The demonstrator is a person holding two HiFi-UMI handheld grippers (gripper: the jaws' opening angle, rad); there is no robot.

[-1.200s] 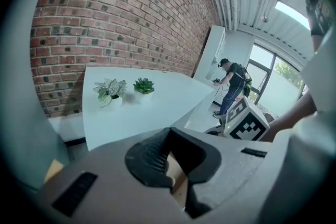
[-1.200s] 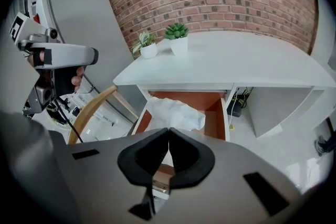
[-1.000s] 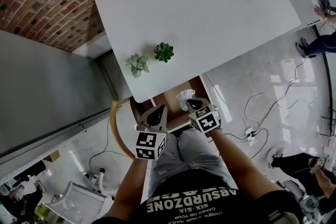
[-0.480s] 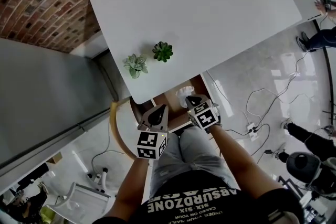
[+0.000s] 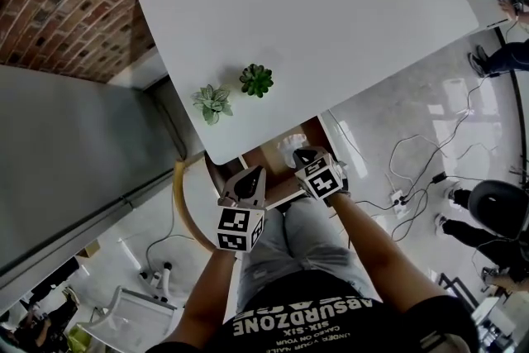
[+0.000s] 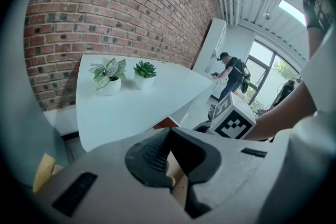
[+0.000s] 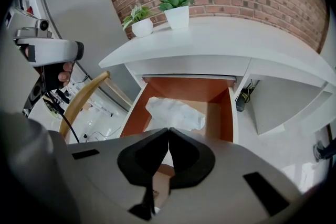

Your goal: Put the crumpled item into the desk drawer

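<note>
Crumpled white item (image 7: pixel 176 113) lies in the open drawer (image 7: pixel 227 107) under the bench (image 5: pixel 331 29); left claw (image 6: pixel 169 131) and right claw (image 7: pixel 168 130) are pressed closed, empty.

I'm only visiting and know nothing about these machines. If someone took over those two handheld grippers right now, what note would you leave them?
Left gripper: jaws together, empty, held near the drawer's front.
Right gripper: jaws together, empty, pointing into the open drawer.
Crumpled white item: lies inside the drawer, under the white desk, touched by neither gripper.
Done: the item is in the drawer.
Left: probably only pushing the drawer shut, if that is wanted.
</note>
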